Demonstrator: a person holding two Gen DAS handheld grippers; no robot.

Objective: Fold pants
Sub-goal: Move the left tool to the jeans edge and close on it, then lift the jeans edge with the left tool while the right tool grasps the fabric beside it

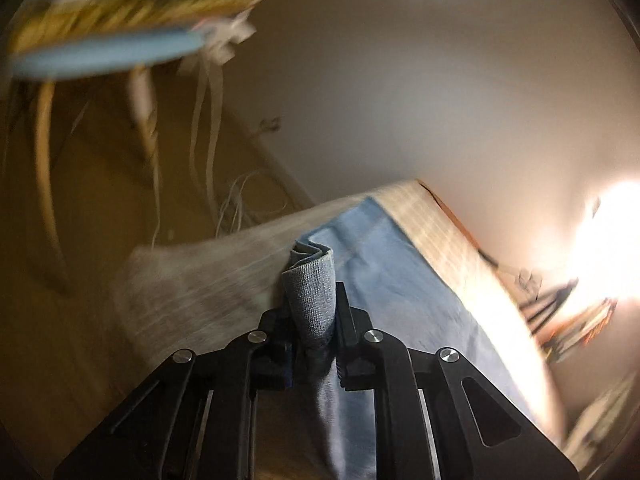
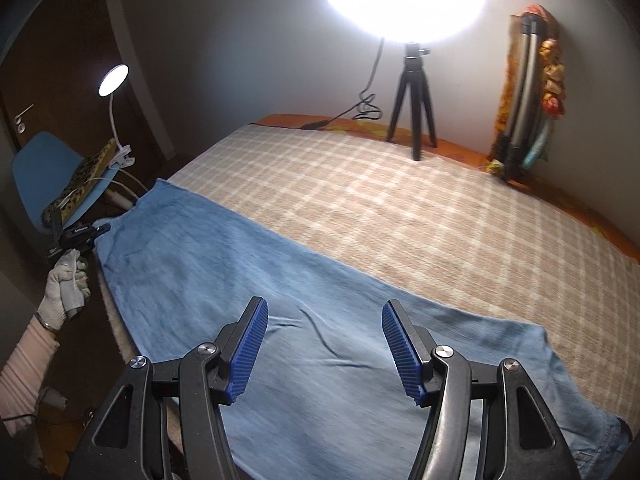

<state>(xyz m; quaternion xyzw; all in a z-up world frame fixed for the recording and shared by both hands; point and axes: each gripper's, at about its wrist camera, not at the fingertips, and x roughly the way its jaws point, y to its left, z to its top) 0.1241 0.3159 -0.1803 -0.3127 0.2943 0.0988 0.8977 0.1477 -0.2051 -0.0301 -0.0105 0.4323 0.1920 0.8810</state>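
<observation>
While blur smears the room, left gripper (image 1: 316,312) pinches the pants (image 1: 380,264); right gripper (image 2: 324,344) fingers gape wide.

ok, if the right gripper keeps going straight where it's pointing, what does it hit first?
Most likely the blue pants on the bed. The right gripper is open and empty, angled down at the cloth; depth is unclear.

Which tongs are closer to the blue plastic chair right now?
Left. The left tongs grip the blue denim pants beside the chair; the right tongs hover open farther along the pants.
</observation>
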